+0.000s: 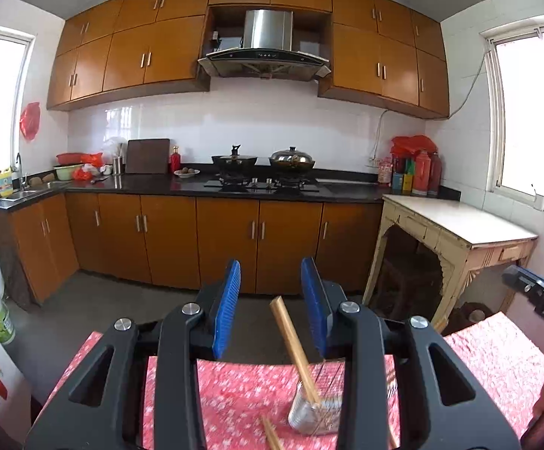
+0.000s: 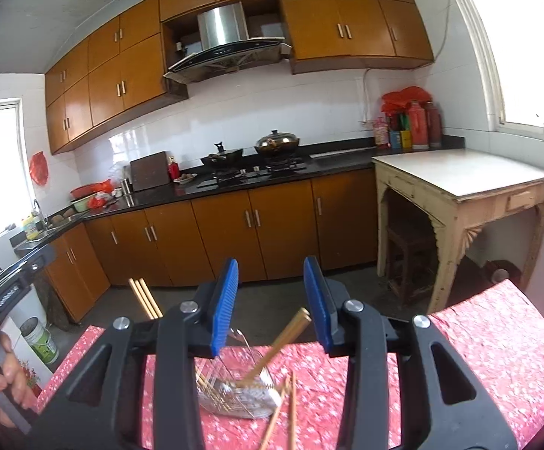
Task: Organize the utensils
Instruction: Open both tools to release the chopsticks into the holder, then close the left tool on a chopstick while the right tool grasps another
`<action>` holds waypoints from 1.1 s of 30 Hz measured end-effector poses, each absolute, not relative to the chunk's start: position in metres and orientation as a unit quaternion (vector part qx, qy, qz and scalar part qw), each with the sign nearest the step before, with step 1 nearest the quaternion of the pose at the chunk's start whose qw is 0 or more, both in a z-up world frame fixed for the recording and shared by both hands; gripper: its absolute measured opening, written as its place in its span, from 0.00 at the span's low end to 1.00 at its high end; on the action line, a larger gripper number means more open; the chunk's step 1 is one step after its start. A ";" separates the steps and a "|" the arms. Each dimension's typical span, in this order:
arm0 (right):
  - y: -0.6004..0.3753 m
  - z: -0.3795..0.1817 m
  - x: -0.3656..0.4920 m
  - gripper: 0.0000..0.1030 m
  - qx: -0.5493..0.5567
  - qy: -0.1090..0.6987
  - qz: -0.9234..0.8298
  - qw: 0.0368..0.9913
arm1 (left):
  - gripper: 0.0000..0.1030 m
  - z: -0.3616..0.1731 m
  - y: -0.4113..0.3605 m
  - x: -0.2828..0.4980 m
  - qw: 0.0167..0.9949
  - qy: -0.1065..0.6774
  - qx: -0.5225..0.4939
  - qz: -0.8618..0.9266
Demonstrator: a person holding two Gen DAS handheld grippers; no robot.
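A wire utensil basket (image 2: 240, 393) stands on the red floral tablecloth (image 2: 478, 352); it also shows in the left wrist view (image 1: 315, 414). Wooden chopsticks (image 2: 275, 348) lean in it, handles up, and show in the left wrist view (image 1: 294, 348) too. Loose chopsticks (image 2: 289, 408) lie on the cloth beside the basket. My left gripper (image 1: 271, 273) is open and empty, above and behind the basket. My right gripper (image 2: 271, 273) is open and empty above the basket. More chopsticks (image 2: 145, 298) stick up at the left.
The table's far edge drops to a grey floor (image 1: 122, 300). A worn cream side table (image 2: 463, 176) stands at the right. Brown cabinets and a black counter (image 1: 197, 185) with a stove and pots line the far wall. A paint tub (image 2: 41, 339) sits on the floor left.
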State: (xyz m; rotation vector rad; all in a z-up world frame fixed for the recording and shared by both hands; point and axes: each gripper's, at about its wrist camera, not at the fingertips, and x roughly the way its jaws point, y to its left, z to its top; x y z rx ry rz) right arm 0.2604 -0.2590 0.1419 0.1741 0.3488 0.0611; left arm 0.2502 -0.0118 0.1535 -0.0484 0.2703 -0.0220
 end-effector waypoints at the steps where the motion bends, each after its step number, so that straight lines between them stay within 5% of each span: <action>1: -0.263 0.140 0.255 0.36 0.086 0.175 0.027 0.980 | 0.36 0.149 -0.008 0.242 0.990 0.139 -0.021 -0.007; 13: -0.293 0.007 0.201 0.36 0.104 0.286 -0.007 0.952 | 0.52 0.021 0.015 0.185 0.968 0.249 -0.001 -0.012; 21: -0.258 -0.090 0.196 0.34 0.091 0.380 0.035 0.920 | 0.53 -0.057 0.003 0.179 0.941 0.336 -0.020 -0.034; 33: -0.227 -0.125 0.215 0.34 0.040 0.432 0.032 0.900 | 0.53 -0.100 -0.041 0.184 0.912 0.406 0.007 -0.064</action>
